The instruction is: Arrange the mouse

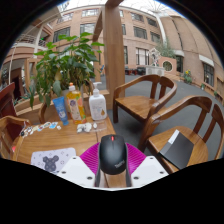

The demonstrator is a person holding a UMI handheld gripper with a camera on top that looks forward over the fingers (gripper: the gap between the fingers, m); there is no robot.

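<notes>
Black computer mouse sits between the fingers of the hand-held gripper, nose pointing away. Magenta pads flank it close on both sides; whether both actually press on it cannot be told, so grip state is uncertain. Mouse looks low over the wooden counter, possibly resting on it.

Left of the mouse, near the counter's front edge: a pale mouse pad with a dark cartoon print. Beyond the mouse and left: a white bottle, an orange-yellow bottle, a blue carton, small scattered items, and a leafy potted plant. Right of the mouse: wooden chairs; the nearest holds a dark flat item, maybe a laptop.

Judgement: step in hand is carrying or positioning the mouse. Likely target is the mouse pad. Next move would call for a leftward shift, setting down square on the pad, then spreading the fingers.
</notes>
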